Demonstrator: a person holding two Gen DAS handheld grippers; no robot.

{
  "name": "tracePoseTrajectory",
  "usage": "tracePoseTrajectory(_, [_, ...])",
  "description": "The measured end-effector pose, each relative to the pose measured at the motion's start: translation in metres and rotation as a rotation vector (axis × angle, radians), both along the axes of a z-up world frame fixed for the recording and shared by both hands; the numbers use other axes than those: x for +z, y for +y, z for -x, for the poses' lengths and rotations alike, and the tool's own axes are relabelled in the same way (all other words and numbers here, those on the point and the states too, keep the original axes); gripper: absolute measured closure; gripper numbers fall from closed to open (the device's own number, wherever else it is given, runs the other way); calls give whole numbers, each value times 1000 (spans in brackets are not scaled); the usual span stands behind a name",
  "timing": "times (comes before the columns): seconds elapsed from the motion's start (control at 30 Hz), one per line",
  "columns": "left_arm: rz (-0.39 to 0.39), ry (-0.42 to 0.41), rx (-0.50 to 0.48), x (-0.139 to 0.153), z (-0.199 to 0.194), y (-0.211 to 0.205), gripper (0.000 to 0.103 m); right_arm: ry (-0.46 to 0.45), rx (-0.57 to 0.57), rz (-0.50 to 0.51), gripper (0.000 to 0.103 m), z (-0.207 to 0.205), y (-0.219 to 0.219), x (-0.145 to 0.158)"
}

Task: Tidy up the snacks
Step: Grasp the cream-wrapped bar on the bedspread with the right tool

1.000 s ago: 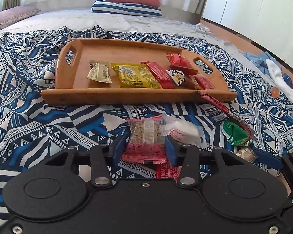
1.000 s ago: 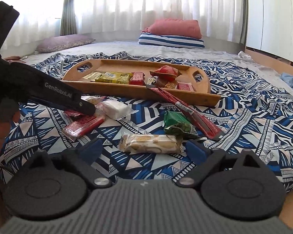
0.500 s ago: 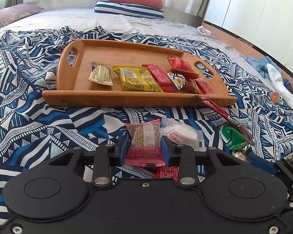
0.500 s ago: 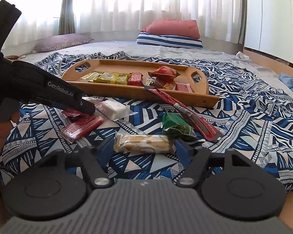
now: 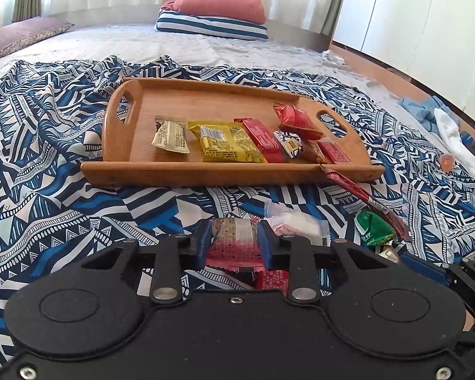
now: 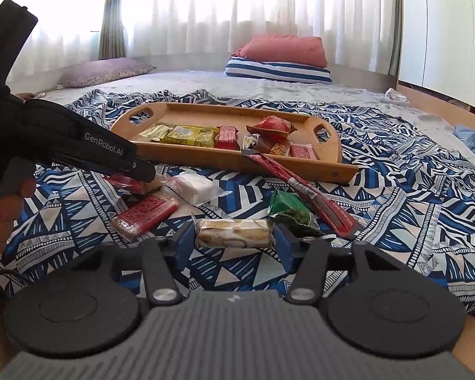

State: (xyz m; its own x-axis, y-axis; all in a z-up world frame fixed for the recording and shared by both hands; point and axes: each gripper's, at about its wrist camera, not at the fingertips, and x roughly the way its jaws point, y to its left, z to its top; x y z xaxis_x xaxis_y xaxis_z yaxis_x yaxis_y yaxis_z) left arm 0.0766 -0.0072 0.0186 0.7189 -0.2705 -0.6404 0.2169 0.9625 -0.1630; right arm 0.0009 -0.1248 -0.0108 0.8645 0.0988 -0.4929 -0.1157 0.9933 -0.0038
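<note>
Since the earlier frame both tools have been closed: the left tool is clenched on a pink wafer packet, the right tool pinches a cream biscuit packet at lower centre, so lifting toward the wooden tray seems called for.

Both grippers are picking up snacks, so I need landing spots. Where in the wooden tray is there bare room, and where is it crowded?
The wooden tray is bare along its far half and at the left, between the left handle and the beige packet. It is crowded from the yellow packet rightward, where red packets pile up and a long red stick hangs over the front rim.
</note>
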Motion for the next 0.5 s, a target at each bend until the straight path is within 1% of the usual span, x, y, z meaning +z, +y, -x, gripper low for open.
tracePoseTrajectory(0.13, [-11, 30, -18, -6, 1, -1, 74, -8, 2, -8, 46, 1, 1, 3])
tracePoseTrajectory(0.23, [-27, 34, -35, -9, 4, -3, 73, -11, 0, -10, 46, 2, 2, 4])
tracePoseTrajectory(0.3, [-18, 55, -46, -11, 3, -2, 68, -10, 1, -11, 46, 2, 2, 4])
tracePoseTrajectory(0.33, [-5, 67, -55, -11, 2, -1, 68, -10, 2, -11, 46, 2, 2, 4])
tracePoseTrajectory(0.43, [15, 77, -44, -10, 0, 1, 69, -11, 5, -10, 46, 4, 3, 4])
tracePoseTrajectory(0.5, [16, 67, -28, -9, 1, 3, 73, -13, 10, -10, 46, 5, 3, 6])
